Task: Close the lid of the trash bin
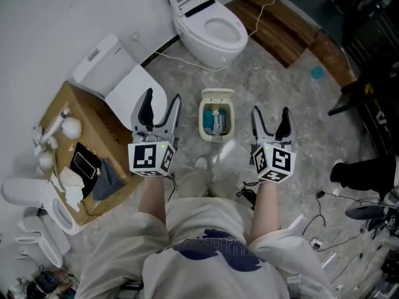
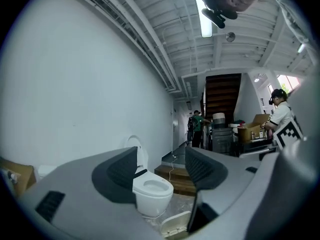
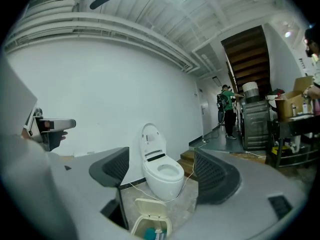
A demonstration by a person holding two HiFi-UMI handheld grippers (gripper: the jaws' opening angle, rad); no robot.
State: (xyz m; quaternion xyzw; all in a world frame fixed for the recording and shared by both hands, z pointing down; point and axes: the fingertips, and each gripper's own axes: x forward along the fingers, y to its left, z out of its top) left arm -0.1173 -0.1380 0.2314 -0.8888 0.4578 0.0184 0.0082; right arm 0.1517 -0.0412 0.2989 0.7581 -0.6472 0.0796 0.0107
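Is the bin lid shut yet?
No, the lid is tipped back and blue rubbish shows inside the bin.

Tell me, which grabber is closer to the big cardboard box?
Left. The left gripper hangs just beside the cardboard box; the right gripper is beyond the trash bin, farther away.

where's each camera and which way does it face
Head view: on the person's head, facing steeply down at the open trash bin; shows left tongs, right tongs, torso.
Left gripper view: on left tongs, facing the toilet; its jaws apart.
Right gripper view: on right tongs, facing toilet and trash bin; jaws apart.
All share the toilet.
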